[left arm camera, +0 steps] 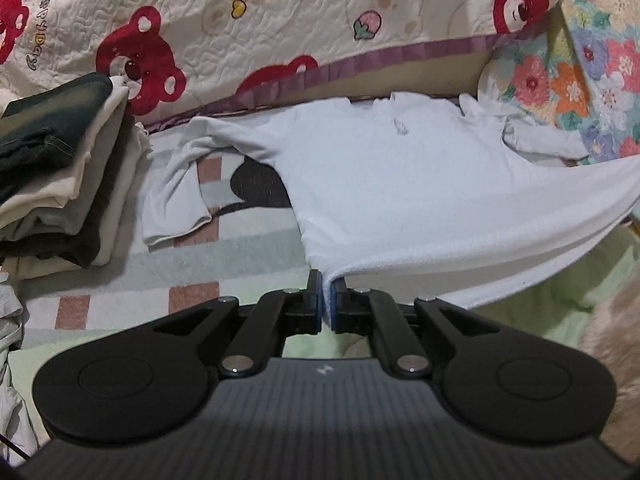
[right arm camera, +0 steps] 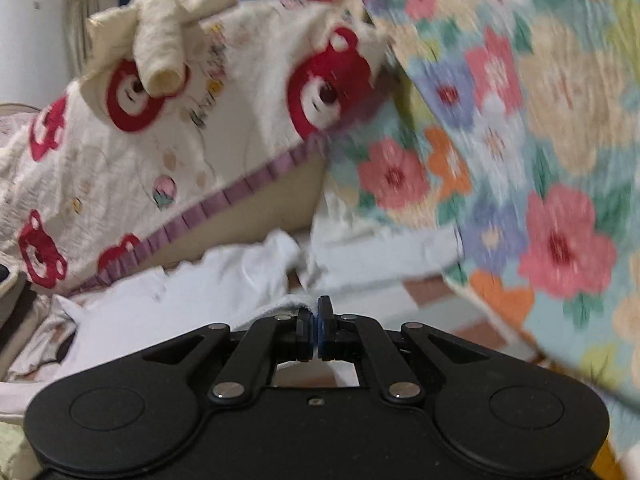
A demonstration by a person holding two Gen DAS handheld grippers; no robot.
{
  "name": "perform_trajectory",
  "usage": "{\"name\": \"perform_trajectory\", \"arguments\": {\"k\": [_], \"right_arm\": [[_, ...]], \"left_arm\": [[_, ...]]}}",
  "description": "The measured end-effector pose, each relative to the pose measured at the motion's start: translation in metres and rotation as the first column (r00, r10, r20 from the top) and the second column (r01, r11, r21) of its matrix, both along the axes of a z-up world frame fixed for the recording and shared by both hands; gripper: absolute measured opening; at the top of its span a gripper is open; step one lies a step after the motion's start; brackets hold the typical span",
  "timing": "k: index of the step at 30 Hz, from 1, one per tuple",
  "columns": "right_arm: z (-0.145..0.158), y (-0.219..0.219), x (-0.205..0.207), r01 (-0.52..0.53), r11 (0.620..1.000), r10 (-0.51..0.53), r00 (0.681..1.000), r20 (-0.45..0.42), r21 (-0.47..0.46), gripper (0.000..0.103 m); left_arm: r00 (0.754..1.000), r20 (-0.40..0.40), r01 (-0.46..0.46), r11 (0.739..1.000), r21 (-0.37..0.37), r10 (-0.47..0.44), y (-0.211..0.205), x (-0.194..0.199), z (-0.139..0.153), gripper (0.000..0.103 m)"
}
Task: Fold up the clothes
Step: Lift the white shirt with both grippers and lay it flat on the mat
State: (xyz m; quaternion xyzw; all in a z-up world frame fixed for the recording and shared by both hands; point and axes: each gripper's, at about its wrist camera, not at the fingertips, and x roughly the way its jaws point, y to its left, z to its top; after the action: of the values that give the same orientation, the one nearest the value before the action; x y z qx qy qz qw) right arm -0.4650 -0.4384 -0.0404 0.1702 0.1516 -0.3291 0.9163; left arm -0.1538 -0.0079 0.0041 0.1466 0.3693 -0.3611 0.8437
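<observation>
Bed surface: striped, checked sheet (left arm camera: 248, 248) with pink squares, a cream bear-print quilt (left arm camera: 280, 28) with a purple trim banked along the far side, a floral quilt (left arm camera: 592, 60) off to the right of the left jaws. White long-sleeve shirt (left arm camera: 400, 184) lies spread front-up just ahead of the left gripper (left arm camera: 328, 300), collar at the far end against the bear quilt, one sleeve bent out to the left, other sleeve crumpled at far right by the floral quilt. Left gripper jaws are pinched tight on the shirt's near hem corner, cloth visibly sandwiched between the blue pads; hem runs taut from there up and off to the right, lifted off the sheet. In the right wrist view, right gripper (right arm camera: 316, 330) is also closed, a fold of the same white shirt (right arm camera: 192, 300) bunched at the jaw tips and held between them; shirt body trails away left of those jaws. That frame is motion-blurred. Left of the left jaws: stack of folded clothes (left arm camera: 60, 176), dark denim on top, cream and brown layers under it. A rolled cream towel-like bundle (right arm camera: 160, 40) sits on top of the bear quilt, far beyond the right jaws.
</observation>
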Motion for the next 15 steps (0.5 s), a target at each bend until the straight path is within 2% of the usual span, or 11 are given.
{"name": "perform_trajectory", "arguments": {"k": [2,4,9,10,13,15], "right_arm": [[0.014,0.004,-0.007,-0.005,1.000,0.005,1.000,0.028,-0.009,0.001],[0.015,0.010,-0.019,0.000,1.000,0.000,1.000,0.029,0.005,0.001],[-0.029,0.003,-0.037,0.021,0.988,-0.018,1.000,-0.022,0.150,0.001],[-0.031,0.004,-0.038,0.017,0.987,-0.013,1.000,-0.025,0.157,0.001],[-0.032,0.008,-0.037,-0.006,0.990,0.012,0.999,-0.037,0.139,0.001],[-0.026,0.011,-0.031,-0.029,0.995,0.034,0.998,-0.057,0.096,0.001]], "left_arm": [[1.000,-0.022,-0.002,1.000,-0.005,0.002,0.005,-0.003,0.004,0.003],[0.999,-0.054,-0.002,1.000,0.006,0.003,0.010,-0.005,0.000,0.003],[0.990,-0.140,0.010,0.997,0.072,0.000,0.005,-0.004,-0.032,0.003],[0.987,-0.163,0.010,0.998,0.059,0.000,0.005,-0.002,-0.033,0.003],[0.969,-0.245,-0.023,1.000,0.000,0.022,0.008,0.010,-0.032,0.003],[0.976,-0.216,-0.018,1.000,0.019,0.021,0.005,0.012,-0.029,0.003]]}}
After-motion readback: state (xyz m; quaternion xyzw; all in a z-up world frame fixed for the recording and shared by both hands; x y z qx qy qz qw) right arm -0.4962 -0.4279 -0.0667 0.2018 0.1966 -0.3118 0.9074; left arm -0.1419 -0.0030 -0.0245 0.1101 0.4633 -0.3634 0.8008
